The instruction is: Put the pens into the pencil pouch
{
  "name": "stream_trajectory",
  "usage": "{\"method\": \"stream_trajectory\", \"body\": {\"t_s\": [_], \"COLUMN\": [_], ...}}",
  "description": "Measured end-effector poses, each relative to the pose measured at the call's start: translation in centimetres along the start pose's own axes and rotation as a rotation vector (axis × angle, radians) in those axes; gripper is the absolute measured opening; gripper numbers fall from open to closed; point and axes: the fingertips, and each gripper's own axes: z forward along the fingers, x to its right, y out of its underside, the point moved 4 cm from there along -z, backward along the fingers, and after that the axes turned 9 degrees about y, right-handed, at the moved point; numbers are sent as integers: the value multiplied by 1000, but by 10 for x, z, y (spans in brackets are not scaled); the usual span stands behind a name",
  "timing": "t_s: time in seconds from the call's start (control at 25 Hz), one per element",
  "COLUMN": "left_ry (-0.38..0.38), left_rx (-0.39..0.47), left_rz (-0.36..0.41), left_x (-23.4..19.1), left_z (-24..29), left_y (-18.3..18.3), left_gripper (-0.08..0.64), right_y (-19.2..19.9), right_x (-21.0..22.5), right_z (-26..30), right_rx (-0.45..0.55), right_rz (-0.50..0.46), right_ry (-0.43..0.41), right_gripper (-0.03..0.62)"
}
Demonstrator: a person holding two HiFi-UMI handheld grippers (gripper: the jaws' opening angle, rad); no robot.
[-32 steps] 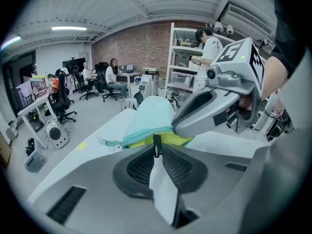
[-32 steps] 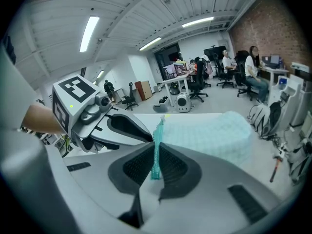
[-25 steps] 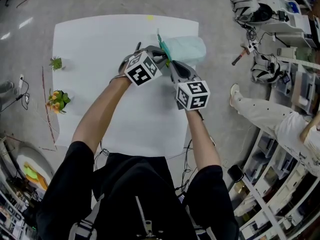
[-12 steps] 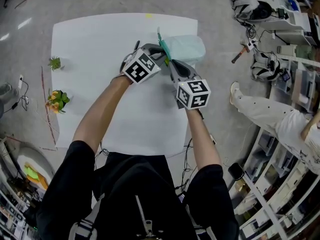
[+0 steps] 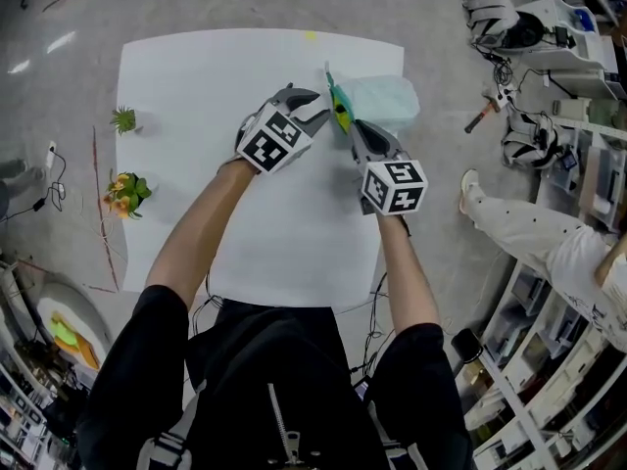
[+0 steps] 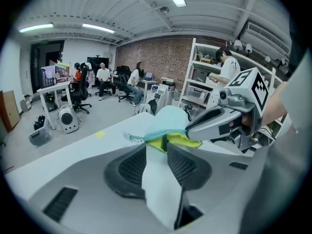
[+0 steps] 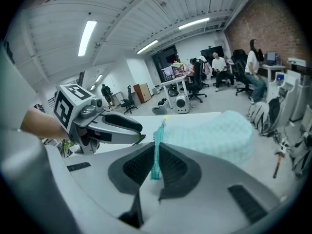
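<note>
Surface: white table (image 5: pixel 196 96) on a grey workshop floor (image 5: pixel 431 194).
Pencil pouch (image 5: pixel 390 101): mint, at the table's far right, mouth open.
Lining (image 6: pixel 181 139): yellow-green; contents hidden.
Right gripper (image 7: pixel 157 151): clamped on the pouch's zip edge (image 7: pixel 157 130).
Left gripper (image 6: pixel 157 146): jaws just opening, apart, gripping nothing, at the pouch mouth.
</note>
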Motion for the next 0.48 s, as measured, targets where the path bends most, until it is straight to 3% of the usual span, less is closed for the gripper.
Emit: {"method": "stream_trajectory", "body": {"t_s": [0.48], "left_ry": [-113], "left_rx": [-7], "left_rz": [-22], "left_x": [-7], "left_z": [-59], "left_y": [26], "left_gripper": [150], "right_y": [3], "right_x": [1], "right_z": [7], "right_rx": [-16], "right_rz": [-16], "right_ry": [-2], "right_gripper": [38]}}
